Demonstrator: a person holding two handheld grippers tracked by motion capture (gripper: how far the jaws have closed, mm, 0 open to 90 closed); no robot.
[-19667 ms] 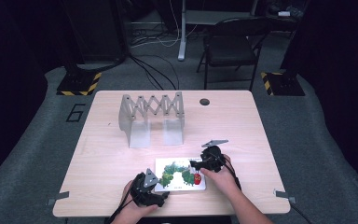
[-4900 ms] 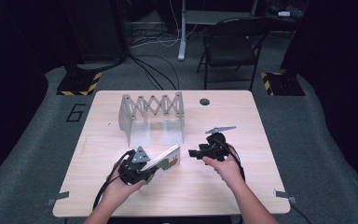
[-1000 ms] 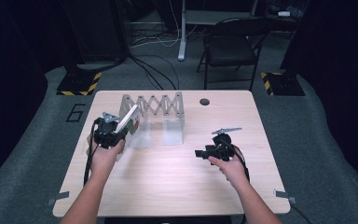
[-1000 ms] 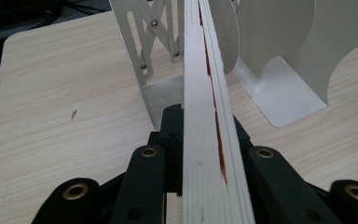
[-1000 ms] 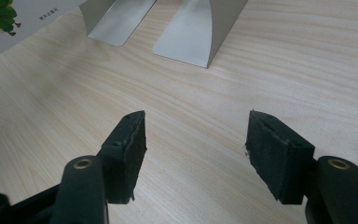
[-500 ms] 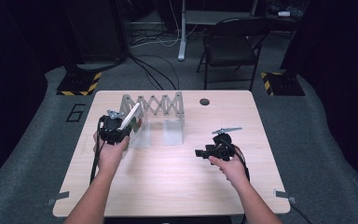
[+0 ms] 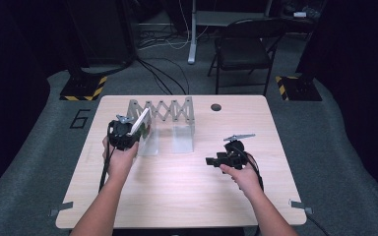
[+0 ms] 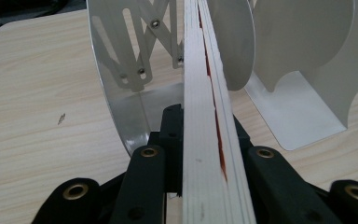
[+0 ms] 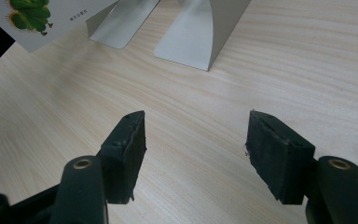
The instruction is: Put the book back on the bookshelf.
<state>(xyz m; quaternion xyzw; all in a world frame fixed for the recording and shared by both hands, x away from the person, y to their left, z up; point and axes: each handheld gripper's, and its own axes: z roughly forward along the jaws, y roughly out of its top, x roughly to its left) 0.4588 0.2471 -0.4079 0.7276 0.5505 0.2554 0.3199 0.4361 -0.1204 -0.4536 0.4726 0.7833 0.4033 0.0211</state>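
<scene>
The left gripper point(image 7: 124, 133) is clamped on a thin white book point(image 7: 140, 122), its two black jaws pressed against the covers on either side. In the left gripper view the book point(image 8: 209, 140) stands on edge between the jaws, page edges facing the camera, with a streak of red showing along the pages. The book is held off the table point(image 7: 177, 196) at the left end of a metal expanding book rack point(image 7: 165, 110), lined up with the gap between the rack's leftmost divider point(image 8: 116, 93) and the next divider point(image 8: 235, 42); whether it touches either one cannot be told. In the high view the book tilts, its top edge leaning toward the rack.

The right gripper point(image 7: 216, 161) is held by the right hand point(image 7: 243, 174) over the bare tabletop, well apart from the rack. In the right gripper view its fingers point(image 9: 126, 149) stand apart with nothing between them, only wood grain beneath. The same view shows the book's cover point(image 9: 42, 18), bearing a green caterpillar picture, and two flat feet of the rack point(image 9: 191, 37) resting on the table.
</scene>
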